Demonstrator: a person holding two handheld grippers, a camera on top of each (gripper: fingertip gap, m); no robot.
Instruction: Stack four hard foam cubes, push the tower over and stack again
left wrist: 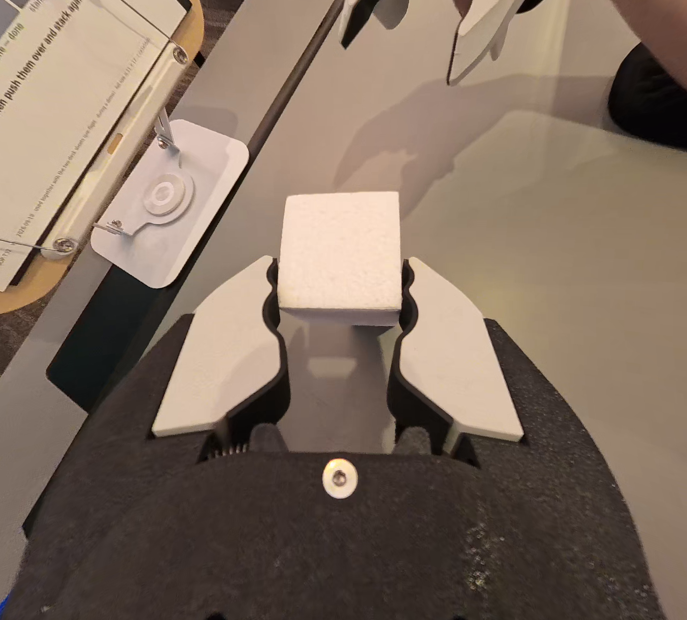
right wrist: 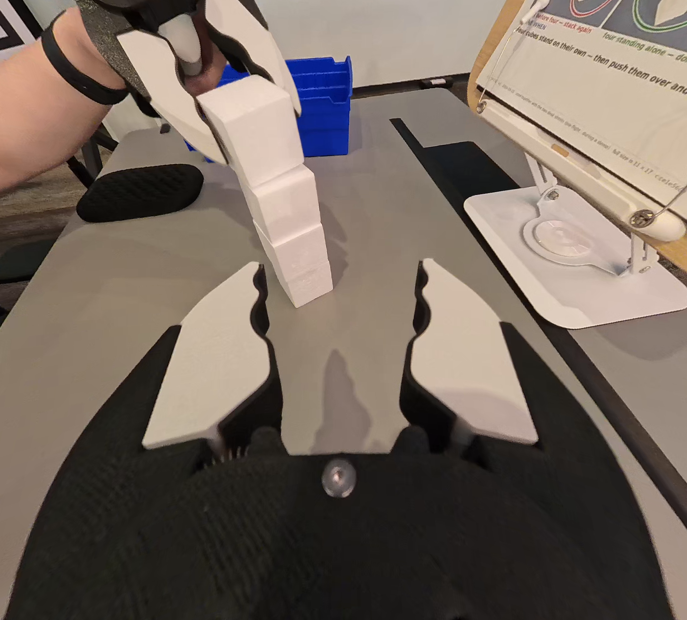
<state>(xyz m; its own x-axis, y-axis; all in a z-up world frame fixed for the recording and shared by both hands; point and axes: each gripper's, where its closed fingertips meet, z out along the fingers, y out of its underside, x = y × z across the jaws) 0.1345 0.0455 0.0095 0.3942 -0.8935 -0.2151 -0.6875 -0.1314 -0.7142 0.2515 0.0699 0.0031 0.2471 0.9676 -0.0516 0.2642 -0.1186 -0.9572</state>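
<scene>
Four cubes make the tower (right wrist: 293,227), its top cube (right wrist: 256,126) clamped by the left gripper (right wrist: 238,126) (right gripper (right wrist: 340,290) gapes empty, nearby).

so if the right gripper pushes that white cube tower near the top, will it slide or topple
Probably topple: the tower is tall, narrow and already leaning, its cubes slightly offset. The cubes look like light, stiff foam, so they should scatter rather than deform. While the left gripper is clamped on the top cube, that cube should resist.
</scene>
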